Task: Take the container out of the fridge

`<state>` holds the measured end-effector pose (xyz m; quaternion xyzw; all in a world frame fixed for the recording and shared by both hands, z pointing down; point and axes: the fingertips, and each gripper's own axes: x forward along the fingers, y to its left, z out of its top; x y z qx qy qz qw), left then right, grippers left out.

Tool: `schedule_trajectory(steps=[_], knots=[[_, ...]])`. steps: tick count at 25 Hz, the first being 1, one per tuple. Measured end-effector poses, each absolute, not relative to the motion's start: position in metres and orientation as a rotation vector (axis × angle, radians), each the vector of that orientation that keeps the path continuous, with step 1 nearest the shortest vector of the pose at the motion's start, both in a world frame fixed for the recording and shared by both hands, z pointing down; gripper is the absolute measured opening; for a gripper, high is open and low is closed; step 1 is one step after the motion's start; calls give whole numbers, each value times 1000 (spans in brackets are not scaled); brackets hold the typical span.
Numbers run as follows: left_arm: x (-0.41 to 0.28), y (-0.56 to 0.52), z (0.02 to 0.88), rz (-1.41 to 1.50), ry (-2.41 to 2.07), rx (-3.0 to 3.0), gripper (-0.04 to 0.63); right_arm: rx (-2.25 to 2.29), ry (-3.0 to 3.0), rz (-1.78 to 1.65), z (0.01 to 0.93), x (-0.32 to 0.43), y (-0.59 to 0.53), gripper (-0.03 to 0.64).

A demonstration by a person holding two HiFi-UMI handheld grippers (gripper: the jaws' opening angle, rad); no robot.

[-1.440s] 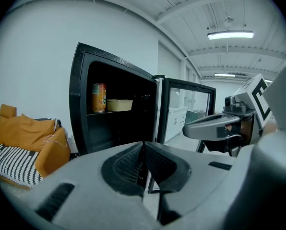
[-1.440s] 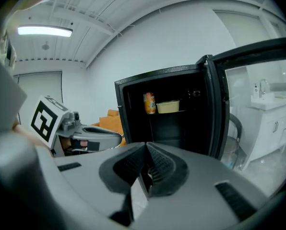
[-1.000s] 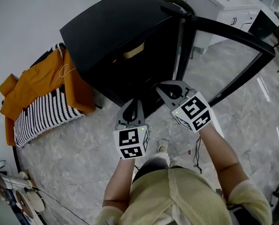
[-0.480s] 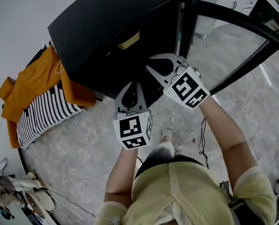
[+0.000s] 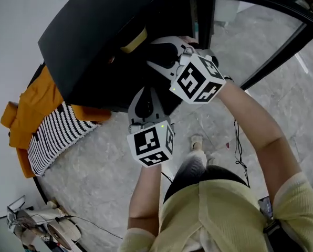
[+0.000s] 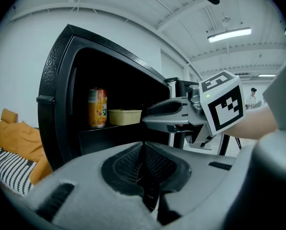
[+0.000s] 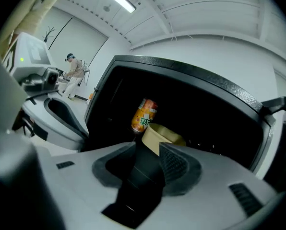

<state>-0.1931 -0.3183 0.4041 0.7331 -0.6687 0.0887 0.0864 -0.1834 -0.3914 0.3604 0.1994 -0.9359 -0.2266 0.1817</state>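
We're at the reach-in step. The black box-shaped mini fridge [image 5: 93, 35] stands with its glass-panelled door [image 5: 251, 25] swung wide out at 2 o'clock in the head view. The right gripper [image 5: 152, 54] is pushing into the dark cavity. Its jaws are opening as we watch, and nothing is pinched between them yet.

The prize is the shallow cream plastic container [image 7: 162, 137]. It sits on the fridge shelf just beyond the right gripper's jaws, at about 1 o'clock in the right gripper view. The orange printed drink can [image 7: 144, 115] stands just beside it at 12 o'clock. From above, the container shows as a pale curved edge at 11 o'clock from that gripper.

The left gripper [image 5: 146, 93] hangs back outside the fridge at 6 o'clock from the right one. Its jaws are pressed together on nothing. Its view shows the can at 10 o'clock and the container at 11 o'clock on the shelf.

The container isn't touched yet, so by our reckoning the task is barely started. The next move calls for spreading the jaws wider than the container's wall. They'd then slide forward over the near rim and close, keeping clear of the can, which looks easy to knock over.
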Motion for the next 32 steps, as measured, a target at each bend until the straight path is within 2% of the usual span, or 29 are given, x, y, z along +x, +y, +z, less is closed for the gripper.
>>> schedule_trajectory(steps=[8, 15, 25, 32], knots=[[-201, -321, 412, 300, -1980, 2180, 25, 594, -2565, -832, 360, -195, -416, 203], [-201, -319, 422, 322, -1927, 2186, 25, 529, -2436, -1079, 354, -212, -419, 242], [-214, -325, 419, 327, -1929, 2196, 25, 458, -2104, -1438, 378, -235, -431, 252], [-217, -324, 420, 345, -1929, 2197, 25, 513, -1996, -1513, 382, -238, -442, 261]])
